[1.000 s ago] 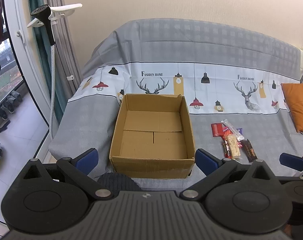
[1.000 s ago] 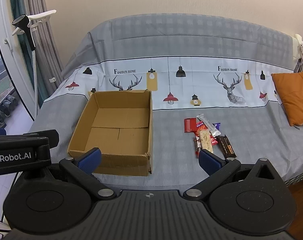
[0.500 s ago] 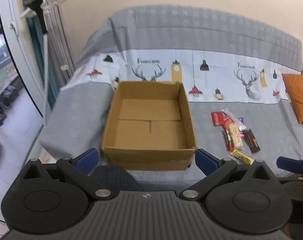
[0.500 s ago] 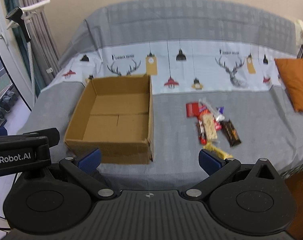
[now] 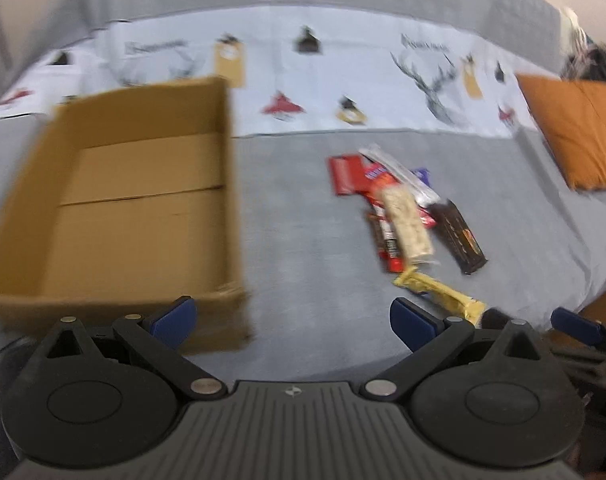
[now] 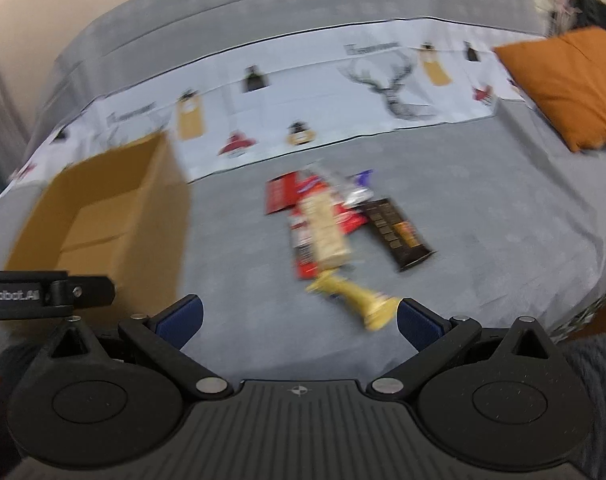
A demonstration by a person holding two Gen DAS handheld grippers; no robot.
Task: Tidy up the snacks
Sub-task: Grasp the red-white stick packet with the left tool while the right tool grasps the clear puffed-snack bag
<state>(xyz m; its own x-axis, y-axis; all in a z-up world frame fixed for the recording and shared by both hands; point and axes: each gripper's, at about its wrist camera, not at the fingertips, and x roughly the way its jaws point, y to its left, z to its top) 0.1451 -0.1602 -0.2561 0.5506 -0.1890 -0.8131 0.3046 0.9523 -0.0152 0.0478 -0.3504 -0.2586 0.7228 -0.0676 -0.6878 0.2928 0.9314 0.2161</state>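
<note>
An empty open cardboard box sits on the grey bed cover at the left. A pile of snack bars lies to its right: a beige cereal bar on red packets, a dark brown bar and a yellow bar nearest me. My left gripper is open and empty, just off the box's near right corner. My right gripper is open and empty; the yellow bar's end lies by its right fingertip. Both views are motion-blurred.
An orange cushion lies at the right on the bed. The printed white band of the cover runs behind the box. The bed's front edge drops off at the lower right.
Both grippers have moved forward and down toward the bed. The left view has swung right, off the box toward the snacks. The yellow bar has come into view. Jaws unchanged.
</note>
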